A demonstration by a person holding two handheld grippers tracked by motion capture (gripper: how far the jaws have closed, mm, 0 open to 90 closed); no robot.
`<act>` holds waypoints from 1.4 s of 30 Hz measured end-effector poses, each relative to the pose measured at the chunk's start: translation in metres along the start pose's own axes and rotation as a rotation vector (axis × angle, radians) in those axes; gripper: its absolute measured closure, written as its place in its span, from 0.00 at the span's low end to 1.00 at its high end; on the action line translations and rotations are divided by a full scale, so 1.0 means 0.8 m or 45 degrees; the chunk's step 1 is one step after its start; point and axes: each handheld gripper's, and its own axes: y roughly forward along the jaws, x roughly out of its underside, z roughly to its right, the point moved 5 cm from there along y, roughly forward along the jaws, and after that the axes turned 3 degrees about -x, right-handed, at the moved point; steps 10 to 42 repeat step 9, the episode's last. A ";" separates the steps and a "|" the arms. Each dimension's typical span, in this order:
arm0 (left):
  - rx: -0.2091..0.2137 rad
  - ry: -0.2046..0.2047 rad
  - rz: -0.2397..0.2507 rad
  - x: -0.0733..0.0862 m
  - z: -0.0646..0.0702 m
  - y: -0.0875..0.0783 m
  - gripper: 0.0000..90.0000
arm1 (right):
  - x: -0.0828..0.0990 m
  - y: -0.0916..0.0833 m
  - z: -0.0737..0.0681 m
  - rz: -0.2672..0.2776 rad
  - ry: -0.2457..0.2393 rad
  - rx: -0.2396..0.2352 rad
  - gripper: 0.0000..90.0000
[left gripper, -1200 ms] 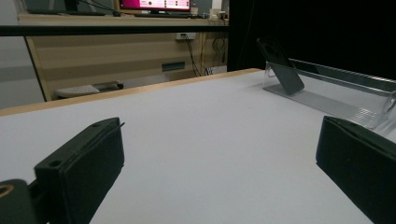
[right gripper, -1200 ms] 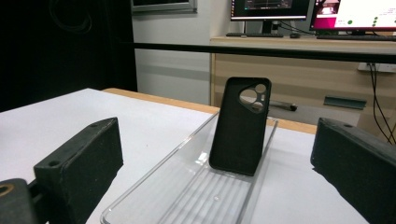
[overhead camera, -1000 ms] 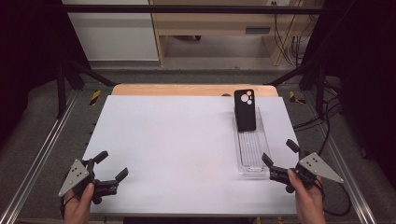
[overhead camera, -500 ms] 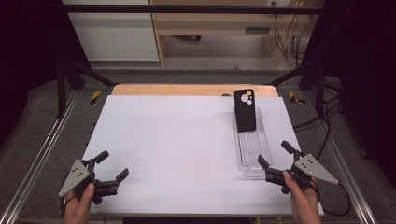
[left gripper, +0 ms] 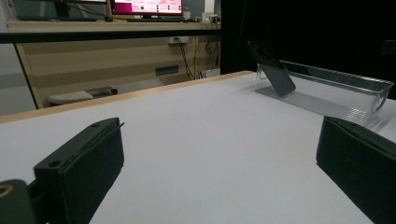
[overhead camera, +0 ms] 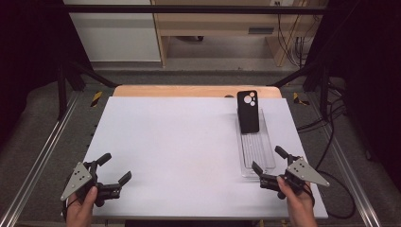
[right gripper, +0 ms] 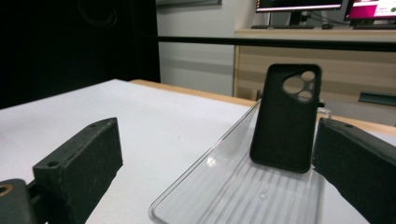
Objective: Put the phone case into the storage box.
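Black and upright, a phone case (overhead camera: 248, 111) leans against the far end of a clear plastic tray (overhead camera: 259, 166) that lies lengthwise along the right side of the white counter (overhead camera: 179, 146), its far end close to the counter's far edge; the case's camera cutouts face the near edge, and in the right gripper view the phone case (right gripper: 286, 117) stands at the back of the ribbed, see-through tray (right gripper: 196, 186). The right gripper (overhead camera: 268, 165), held in a hand (overhead camera: 295, 201) at the counter's near right corner, has its fingers (overhead camera: 257, 168) spread wide and empty, set on either side of the tray's near end without touching it, as far as the high view tells. The left gripper (overhead camera: 115, 168), held in the other hand (overhead camera: 82, 208) at the near left corner, also has its fingers (overhead camera: 124, 178) wide apart with nothing between them, low over bare counter and well apart from the tray. In the left gripper view the tray (left gripper: 327, 93) and the leaning case (left gripper: 273, 70) sit far off toward the right, beyond open white surface
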 end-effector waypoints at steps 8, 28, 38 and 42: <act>0.011 0.023 0.005 -0.002 0.009 0.004 0.01 | 0.011 0.012 -0.014 -0.049 -0.001 -0.045 0.02; 0.015 0.024 0.004 -0.002 0.010 0.005 0.01 | 0.012 0.013 -0.014 -0.053 -0.001 -0.043 0.02; 0.015 0.024 0.004 -0.002 0.010 0.005 0.01 | 0.012 0.013 -0.014 -0.053 -0.001 -0.043 0.02; 0.015 0.024 0.004 -0.002 0.010 0.005 0.01 | 0.012 0.013 -0.014 -0.053 -0.001 -0.043 0.02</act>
